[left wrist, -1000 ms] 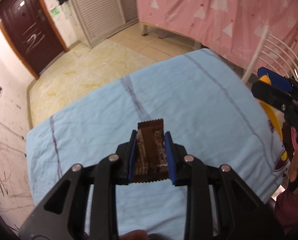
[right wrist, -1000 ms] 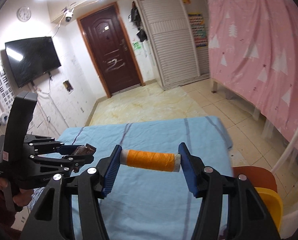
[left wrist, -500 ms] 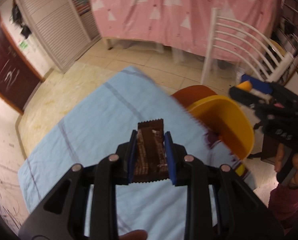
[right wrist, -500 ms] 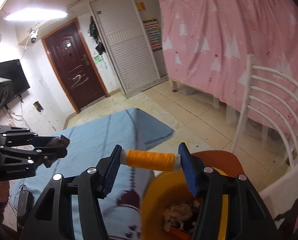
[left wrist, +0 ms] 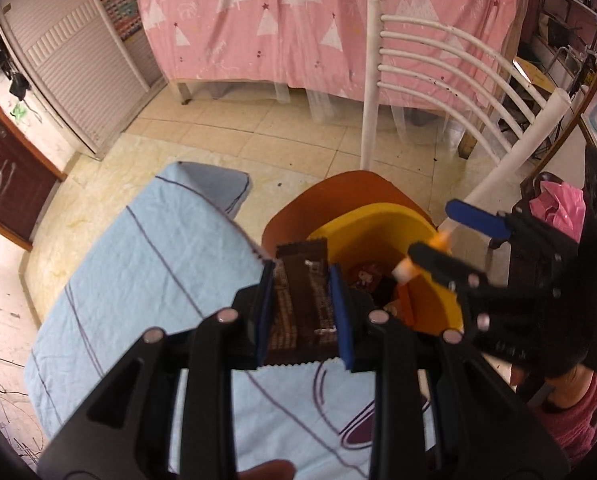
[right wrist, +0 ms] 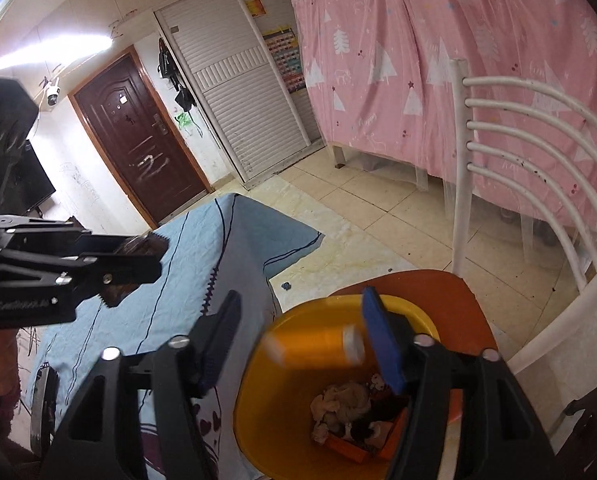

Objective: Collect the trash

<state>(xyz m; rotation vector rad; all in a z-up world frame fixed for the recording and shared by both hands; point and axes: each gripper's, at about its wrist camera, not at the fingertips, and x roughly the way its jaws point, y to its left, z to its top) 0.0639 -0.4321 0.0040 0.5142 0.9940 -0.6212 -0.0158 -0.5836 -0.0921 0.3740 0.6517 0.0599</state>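
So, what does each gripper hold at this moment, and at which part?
The left gripper holds a brown wrapper, pinched across its long side edges. The right gripper holds nothing: its jaws have just opened, and the orange spool falls between them.

From my view, the round yellow plastic bin (right wrist: pixel 254 392) stands open-topped on the orange chair seat (right wrist: pixel 450 292). The white metal chair back (right wrist: pixel 538 160) blocks its right; the blue-clothed table edge (right wrist: pixel 234 272) borders its left.
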